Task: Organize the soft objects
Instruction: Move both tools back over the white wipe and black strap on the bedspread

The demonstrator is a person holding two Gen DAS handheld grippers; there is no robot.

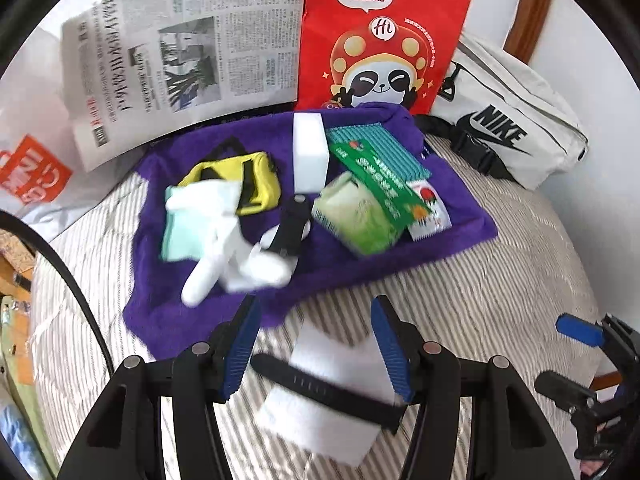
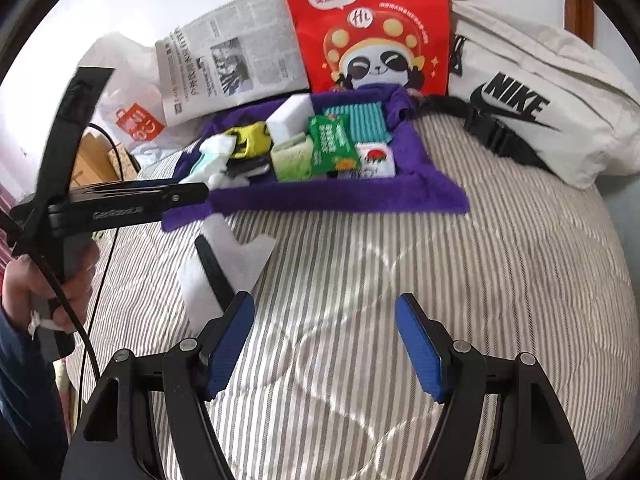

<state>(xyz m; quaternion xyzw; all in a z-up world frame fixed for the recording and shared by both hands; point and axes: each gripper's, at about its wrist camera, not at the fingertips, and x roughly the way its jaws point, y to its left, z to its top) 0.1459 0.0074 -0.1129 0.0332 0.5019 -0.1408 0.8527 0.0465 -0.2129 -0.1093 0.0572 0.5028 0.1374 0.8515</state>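
both tongs show spread. from the left wrist, the left gripper (image 1: 316,352) hangs with its blue pads apart over a white sponge block (image 1: 332,396) crossed by a black strap (image 1: 320,390), lying on the striped bedding (image 1: 480,300) just beside the purple towel (image 1: 452,236). from the right wrist, the right gripper (image 2: 326,344) gapes over bare bedding; the block sits near its left pad.

Ahead of the left hand-held gripper (image 1: 316,344), a sponge (image 1: 332,392) lies on the bed (image 1: 500,280); the towel (image 1: 460,220) lies beyond.
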